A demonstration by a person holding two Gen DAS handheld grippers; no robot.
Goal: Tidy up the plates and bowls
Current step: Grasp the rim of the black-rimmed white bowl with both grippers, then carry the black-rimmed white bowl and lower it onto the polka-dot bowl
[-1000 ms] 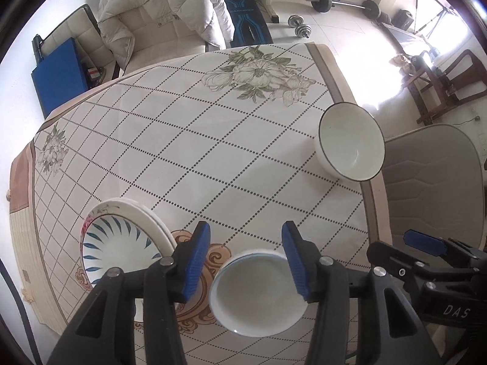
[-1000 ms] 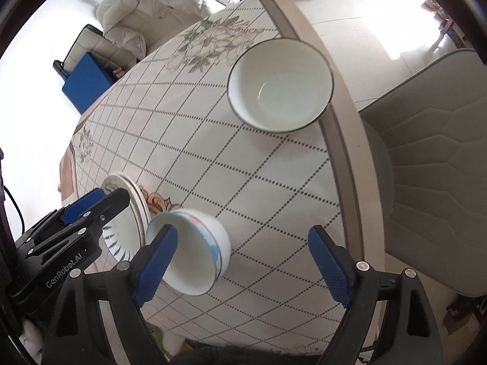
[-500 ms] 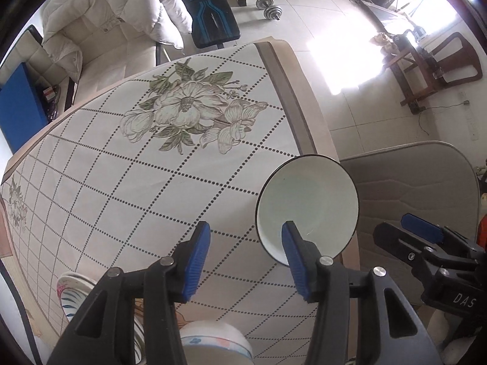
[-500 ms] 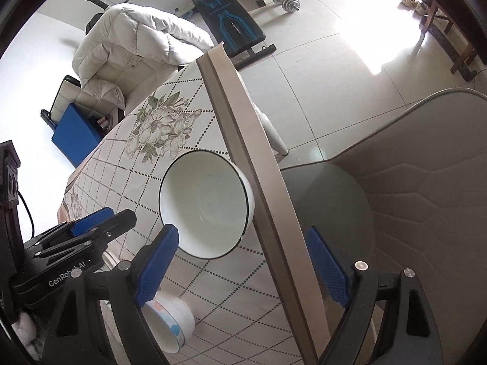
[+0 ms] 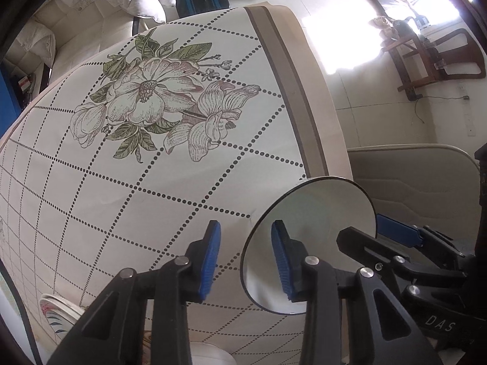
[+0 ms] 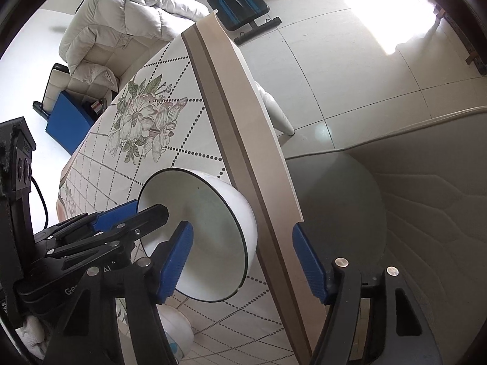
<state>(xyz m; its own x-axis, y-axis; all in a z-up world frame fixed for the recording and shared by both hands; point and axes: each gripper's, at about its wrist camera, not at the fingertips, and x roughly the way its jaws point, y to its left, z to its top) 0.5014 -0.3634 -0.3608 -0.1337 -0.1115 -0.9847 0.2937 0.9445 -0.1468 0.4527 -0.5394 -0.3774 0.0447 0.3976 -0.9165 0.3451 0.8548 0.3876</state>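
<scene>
Both my grippers straddle the white bowl's (image 5: 316, 222) rim at the table (image 5: 152, 188) edge, left gripper (image 5: 243, 258) and right gripper (image 6: 243, 261), fingers closing but not yet pressing. Stacked plates (image 5: 57, 313) wait; the job looks barely begun.

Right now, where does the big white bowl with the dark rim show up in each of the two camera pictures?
Left wrist view: the bowl sits lower right, near the table's edge.
Right wrist view: the same bowl sits lower centre-left, beside the tan border.
Shared landmark: the printed flower on the tablecloth.

Both claws moved from small bowl to white bowl (image 5: 310, 243) (rim straddled), closing
</scene>
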